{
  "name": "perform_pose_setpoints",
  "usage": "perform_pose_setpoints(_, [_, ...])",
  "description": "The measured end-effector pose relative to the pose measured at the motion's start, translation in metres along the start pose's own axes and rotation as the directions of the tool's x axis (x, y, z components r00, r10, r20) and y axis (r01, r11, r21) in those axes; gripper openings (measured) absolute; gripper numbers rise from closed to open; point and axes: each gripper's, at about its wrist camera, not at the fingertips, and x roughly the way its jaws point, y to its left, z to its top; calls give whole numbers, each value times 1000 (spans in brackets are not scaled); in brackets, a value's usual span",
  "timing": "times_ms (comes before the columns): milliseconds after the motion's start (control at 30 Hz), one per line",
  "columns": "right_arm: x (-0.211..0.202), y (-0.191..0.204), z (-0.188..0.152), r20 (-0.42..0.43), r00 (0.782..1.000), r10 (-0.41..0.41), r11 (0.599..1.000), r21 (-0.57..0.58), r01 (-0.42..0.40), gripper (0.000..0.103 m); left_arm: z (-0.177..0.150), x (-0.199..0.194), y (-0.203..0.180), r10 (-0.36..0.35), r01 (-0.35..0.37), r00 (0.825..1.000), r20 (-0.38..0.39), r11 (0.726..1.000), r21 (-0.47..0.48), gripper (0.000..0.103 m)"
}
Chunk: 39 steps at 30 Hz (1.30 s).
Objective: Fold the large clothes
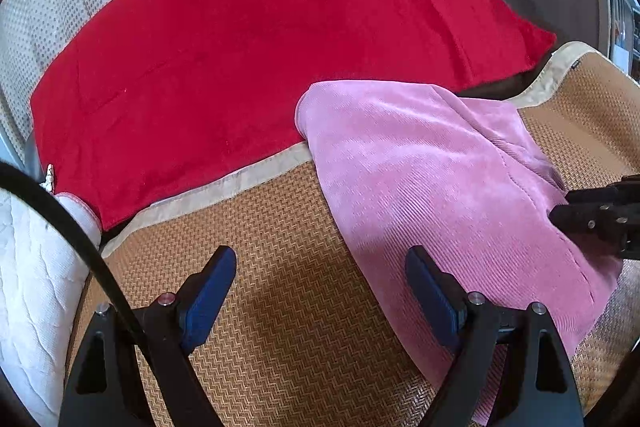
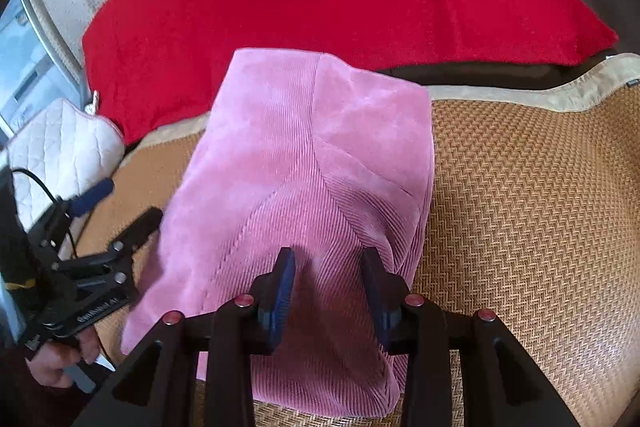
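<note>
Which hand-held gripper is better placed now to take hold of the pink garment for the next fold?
Probably the right hand-held gripper: it hangs over the pink corduroy garment, jaws partly open. The left hand-held gripper is wide open, mostly over the woven mat beside it.

The pink corduroy garment [image 2: 304,163] lies folded into a long, narrow block on the woven straw mat [image 2: 520,207]. It is soft and finely ribbed, the ribs running in different directions where one layer crosses another. A stitched seam curves down its middle, and a folded-over panel covers the far right part, leaving a raised diagonal edge. The far end is a rounded fold that reaches past the mat's pale cloth border and just overlaps the edge of the red blanket beyond. The near end lies flat on the mat. Seen from the left side, the garment [image 1: 432,187] runs slantwise across the mat [image 1: 260,267], with a loose flap lying along its right edge.
</note>
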Motion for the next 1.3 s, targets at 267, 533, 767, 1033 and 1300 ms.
perform_pose_setpoints(267, [6,-2,3,-8,1000,6,1000,22,-6,38,0,-11,14,35,-34,999,28,999,-37,87])
perform_pose_setpoints(533, [6,0,3,-13,1000,-1,1000,23,1,38,0,-31,50,93,-84,994,55,984,-156,87])
perform_pose_setpoints(767, [8,1,4,-13,1000,-6,1000,18,6,38,-4,-46,73,131,-111,988,82,971,-210,87])
perform_pose_setpoints(1033, [8,1,4,-15,1000,-8,1000,19,9,39,-10,-57,85,178,-151,979,97,961,-232,87])
perform_pose_setpoints(1300, [9,1,4,-16,1000,-7,1000,17,7,39,-16,-70,109,258,-219,960,111,935,-279,87])
